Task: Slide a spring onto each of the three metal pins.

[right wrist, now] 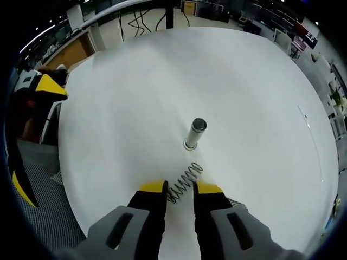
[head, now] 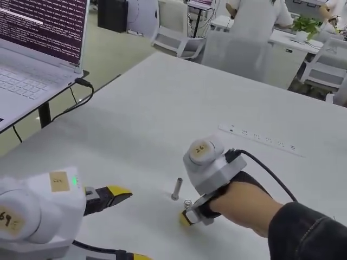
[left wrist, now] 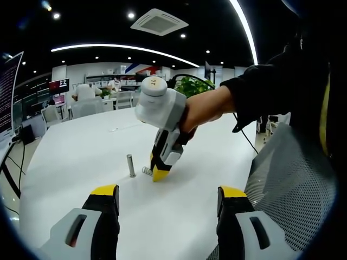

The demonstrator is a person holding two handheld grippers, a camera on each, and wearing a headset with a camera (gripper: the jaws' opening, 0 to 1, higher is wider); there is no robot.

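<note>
One short metal pin (head: 177,188) stands upright on the white table (head: 162,108). A small wire spring (head: 187,205) lies on the table just in front of it. My right gripper (head: 187,218), held in a hand, points down at the table, its jaws drawn close on the near end of the spring (right wrist: 183,183). The spring's far end points at the pin (right wrist: 195,132). My left gripper (head: 127,225) stands open at the lower left with nothing between its fingers (left wrist: 103,196). From it I see the pin (left wrist: 130,165), the spring (left wrist: 146,170) and the right gripper (left wrist: 161,172).
An open laptop (head: 32,54) sits on a side desk at the left, its cable trailing down. A white power strip (head: 260,138) lies at the table's far right. Chairs and people are beyond the table. The table's near edge is close to my left gripper (right wrist: 46,86).
</note>
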